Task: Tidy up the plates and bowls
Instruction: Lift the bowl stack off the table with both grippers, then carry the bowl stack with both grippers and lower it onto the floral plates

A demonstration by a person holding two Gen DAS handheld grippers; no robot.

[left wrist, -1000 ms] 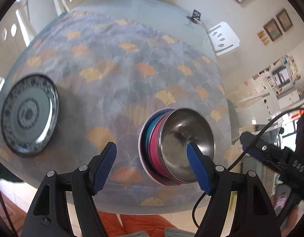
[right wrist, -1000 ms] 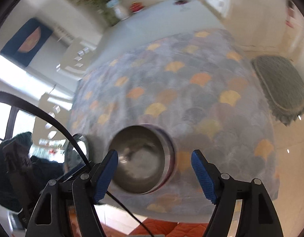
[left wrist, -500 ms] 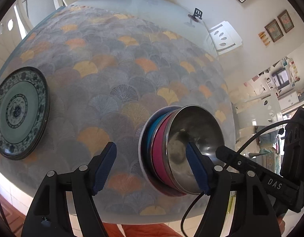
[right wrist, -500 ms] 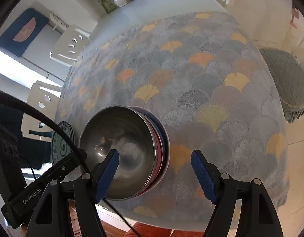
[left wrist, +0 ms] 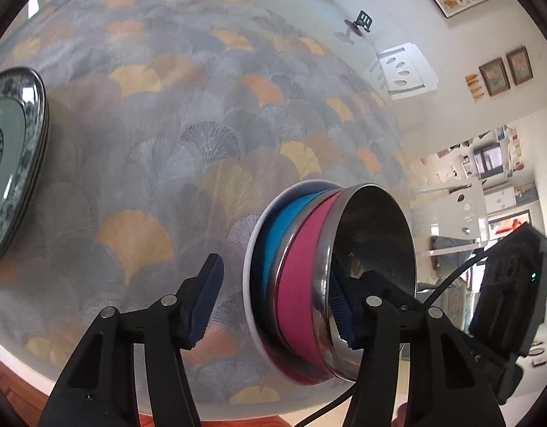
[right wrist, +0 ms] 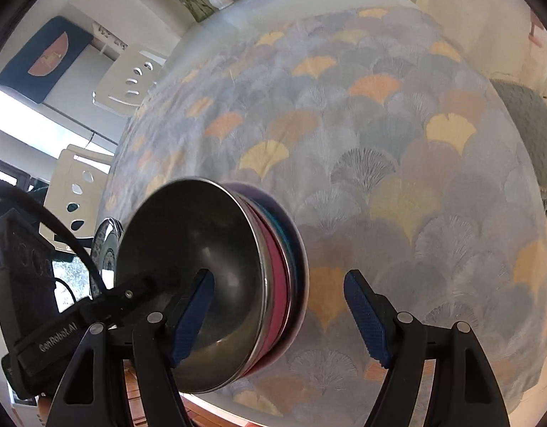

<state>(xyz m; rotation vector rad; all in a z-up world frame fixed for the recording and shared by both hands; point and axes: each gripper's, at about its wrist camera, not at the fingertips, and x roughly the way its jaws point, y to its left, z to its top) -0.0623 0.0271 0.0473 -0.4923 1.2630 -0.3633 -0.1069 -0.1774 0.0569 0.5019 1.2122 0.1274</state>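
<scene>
While both grippers are straddling opposite sides of the bowl stack, the left wrist view is showing the left gripper (left wrist: 273, 306) with its jaws closing around the near-left wall of the stack (left wrist: 309, 284): the steel bowl (left wrist: 373, 249) on top, a pink bowl (left wrist: 298, 284) under it, a blue bowl (left wrist: 278, 235) below that, and a white plate (left wrist: 250, 267) at the bottom, all sitting on the patterned tablecloth (left wrist: 202, 124) near the table's front edge. One finger is sitting inside the steel bowl against its inner wall, the other is hanging outside, just beside the white rim and apart from it, so nothing is pinched yet. A patterned blue plate (left wrist: 10, 163) is lying well apart at the left edge. The right gripper (left wrist: 504, 302) is showing as a black body beside the stack. Switching to the right wrist view, the right gripper (right wrist: 278, 316) is standing with jaws wide and unmoving, the left finger dipping inside the steel bowl (right wrist: 188, 256), the right finger outside over the cloth, apart from the pink and blue rims (right wrist: 277, 270). The stack lies low and left of this jaw gap; the wall is running between the fingers. The left gripper (right wrist: 59, 320) is crossing in from the left. Judging by this, the left hand is nearer to a grip; the coming move is turning on each pair closing across the wall.
</scene>
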